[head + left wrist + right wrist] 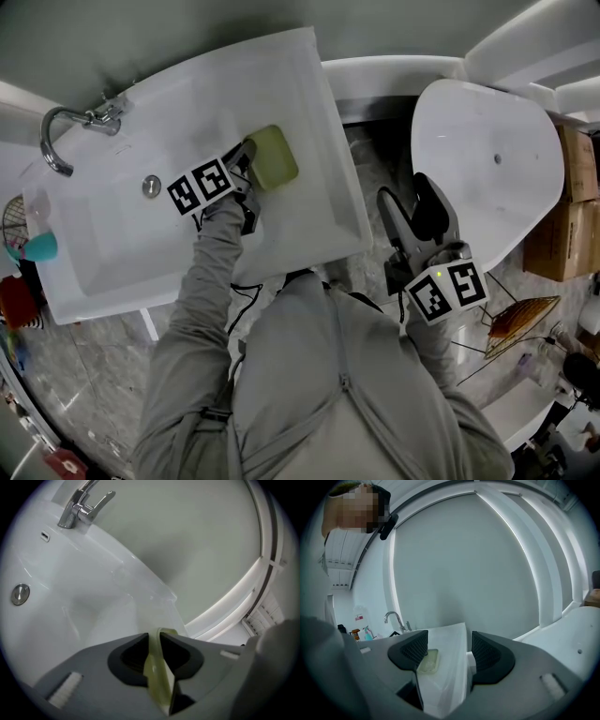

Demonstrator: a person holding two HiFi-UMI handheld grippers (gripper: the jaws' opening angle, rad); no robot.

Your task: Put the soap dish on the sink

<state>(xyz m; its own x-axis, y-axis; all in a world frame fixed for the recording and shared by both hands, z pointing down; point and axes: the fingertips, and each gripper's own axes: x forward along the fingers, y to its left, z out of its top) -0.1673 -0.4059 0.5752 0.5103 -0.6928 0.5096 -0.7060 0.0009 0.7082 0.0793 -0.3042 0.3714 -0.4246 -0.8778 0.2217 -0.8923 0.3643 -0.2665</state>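
Note:
The yellow-green soap dish [276, 156] lies on the flat right side of the white sink [309, 84], near its back edge. My left gripper [248, 161] reaches over the sink and is shut on the dish's near rim. In the left gripper view the thin green rim [156, 667] is pinched between the two dark pads of that gripper [157, 648]. My right gripper [409, 204] hovers open to the right of the sink, holding nothing. In the right gripper view the soap dish [429, 661] and the sink [450, 644] show between that gripper's [449, 651] spread jaws.
A chrome faucet [67, 131] and a drain [151, 186] are at the sink's left. A large white oval tub [487, 150] stands to the right, with cardboard boxes [562, 220] and a wire rack [520, 317] beyond. A teal bottle [39, 247] sits at far left.

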